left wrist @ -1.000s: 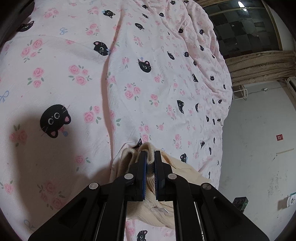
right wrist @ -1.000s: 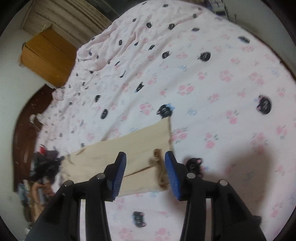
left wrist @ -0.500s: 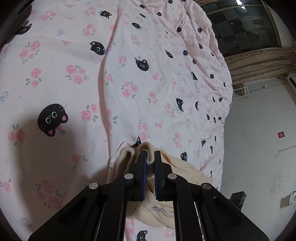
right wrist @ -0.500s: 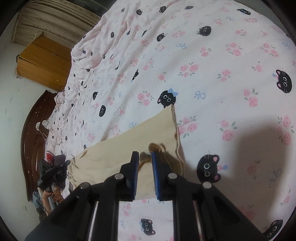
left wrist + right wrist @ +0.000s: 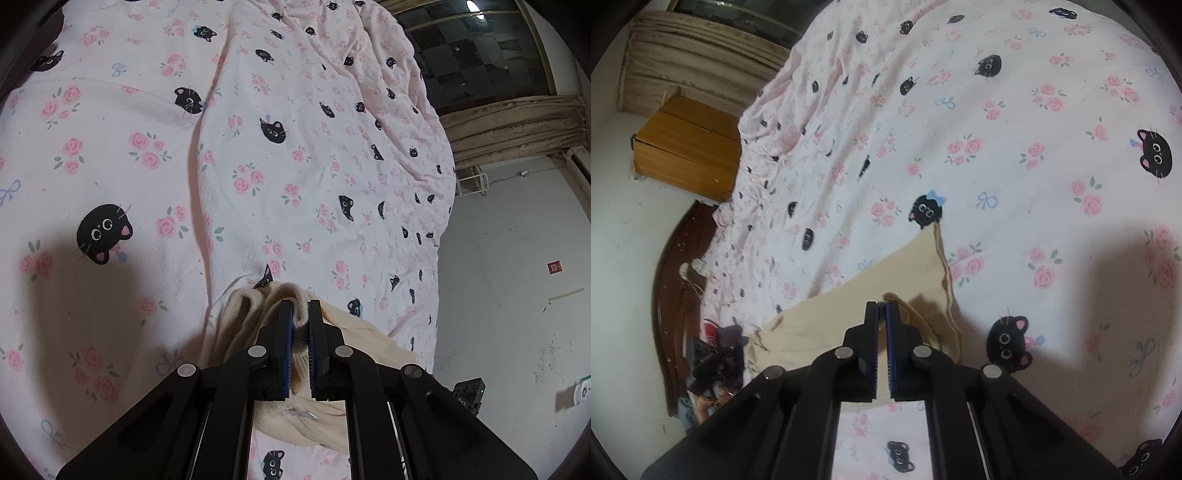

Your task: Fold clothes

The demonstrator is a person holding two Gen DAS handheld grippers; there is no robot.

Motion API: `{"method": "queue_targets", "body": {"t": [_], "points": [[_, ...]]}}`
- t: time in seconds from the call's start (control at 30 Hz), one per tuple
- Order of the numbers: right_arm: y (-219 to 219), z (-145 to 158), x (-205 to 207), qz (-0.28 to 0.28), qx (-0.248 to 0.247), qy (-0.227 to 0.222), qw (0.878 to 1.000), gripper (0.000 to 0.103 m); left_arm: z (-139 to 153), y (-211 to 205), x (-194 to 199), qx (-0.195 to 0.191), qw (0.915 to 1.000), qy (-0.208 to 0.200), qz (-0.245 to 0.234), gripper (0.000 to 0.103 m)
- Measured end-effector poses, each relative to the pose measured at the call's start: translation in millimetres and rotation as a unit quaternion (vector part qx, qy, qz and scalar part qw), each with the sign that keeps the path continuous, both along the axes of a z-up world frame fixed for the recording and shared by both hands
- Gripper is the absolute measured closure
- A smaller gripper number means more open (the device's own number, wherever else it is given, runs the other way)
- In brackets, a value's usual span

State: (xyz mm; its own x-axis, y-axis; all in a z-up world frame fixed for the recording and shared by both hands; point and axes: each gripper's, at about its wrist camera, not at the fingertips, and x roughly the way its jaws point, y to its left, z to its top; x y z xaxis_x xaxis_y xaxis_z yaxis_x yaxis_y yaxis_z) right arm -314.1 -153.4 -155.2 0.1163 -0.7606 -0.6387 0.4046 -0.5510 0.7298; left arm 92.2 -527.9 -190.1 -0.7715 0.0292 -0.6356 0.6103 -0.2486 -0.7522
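Cream sweater (image 5: 871, 295) flat on the bedsheet (image 5: 295, 166) with its black cats and pink roses; hem edge running beside a cat face in the right view, ribbed collar bunched up in the left view. Plenty of bare sheet beyond both ends. Wall and floor just past the bed's edge in the left view, wooden cabinet (image 5: 687, 147) and curtain (image 5: 698, 62) past it in the right. Left gripper (image 5: 299, 314) angled down, pinched narrow on the collar. Right gripper (image 5: 881, 310) angled down too, clamped tight on a raised fold near the hem.
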Motion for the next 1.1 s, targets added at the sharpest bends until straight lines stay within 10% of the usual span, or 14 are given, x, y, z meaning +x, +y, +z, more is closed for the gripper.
{"method": "queue_targets", "body": {"t": [0.47, 0.67, 0.77, 1.1], "points": [[8, 11, -10, -0.024, -0.037, -0.005, 0.999, 0.102, 10, -3, -1, -0.001, 0.9997, 0.022, 0.006, 0.097], [-4, 19, 1, 0.008, 0.048, 0.086, 0.995, 0.059, 2, -6, 0, 0.006, 0.9998, 0.017, 0.010, 0.097], [-12, 29, 10, 0.041, 0.082, 0.143, 0.985, 0.059, 0, -6, -1, 0.006, 0.9998, 0.016, 0.010, 0.097], [-29, 3, 9, 0.044, 0.071, 0.087, 0.993, 0.066, -1, -4, -4, 0.004, 0.9999, 0.012, 0.006, 0.097]]}}
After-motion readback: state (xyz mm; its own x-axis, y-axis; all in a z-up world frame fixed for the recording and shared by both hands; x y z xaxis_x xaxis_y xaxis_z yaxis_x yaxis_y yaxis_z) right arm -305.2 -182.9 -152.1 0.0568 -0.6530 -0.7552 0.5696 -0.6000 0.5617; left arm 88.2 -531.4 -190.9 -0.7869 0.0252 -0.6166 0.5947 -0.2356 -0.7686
